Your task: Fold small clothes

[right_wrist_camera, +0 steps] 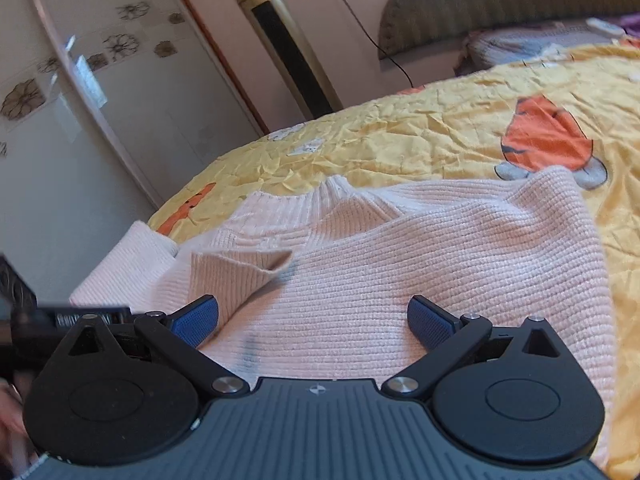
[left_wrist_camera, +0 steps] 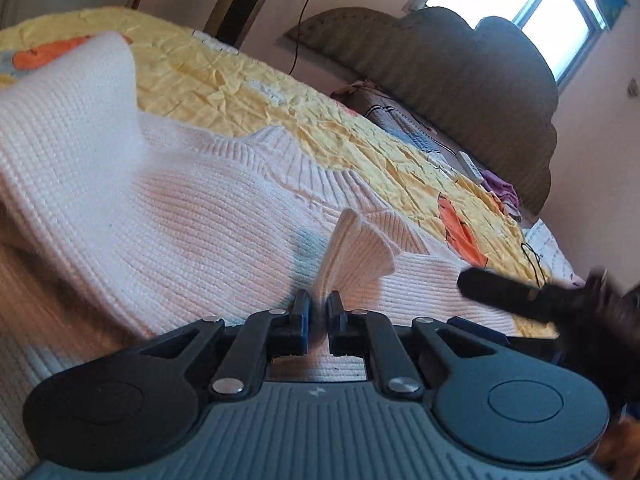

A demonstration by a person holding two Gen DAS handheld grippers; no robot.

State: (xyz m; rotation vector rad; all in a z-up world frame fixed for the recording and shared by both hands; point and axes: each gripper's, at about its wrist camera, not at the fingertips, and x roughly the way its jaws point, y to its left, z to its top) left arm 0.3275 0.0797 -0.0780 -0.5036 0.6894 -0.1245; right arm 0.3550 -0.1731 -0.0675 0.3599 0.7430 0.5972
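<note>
A pale pink ribbed-knit sweater (left_wrist_camera: 160, 208) lies on a bed covered by a crumpled yellow quilt (left_wrist_camera: 248, 80) with orange cartoon prints. Its ribbed collar (left_wrist_camera: 304, 160) faces the far side; one sleeve is folded across the body.

The left wrist view alone shows a window (left_wrist_camera: 532, 0) and a padded grey headboard (left_wrist_camera: 460, 80). The right wrist view alone shows a tall tower fan (right_wrist_camera: 288, 48) and flower-patterned wardrobe doors (right_wrist_camera: 100, 80).

The left gripper (left_wrist_camera: 319, 312) is clamped on the ribbed sleeve cuff (left_wrist_camera: 360, 248), which stands up between its fingers. The right gripper (right_wrist_camera: 314, 320) hovers over the sweater body, fingers (right_wrist_camera: 430, 326) wide apart, holding nothing.
</note>
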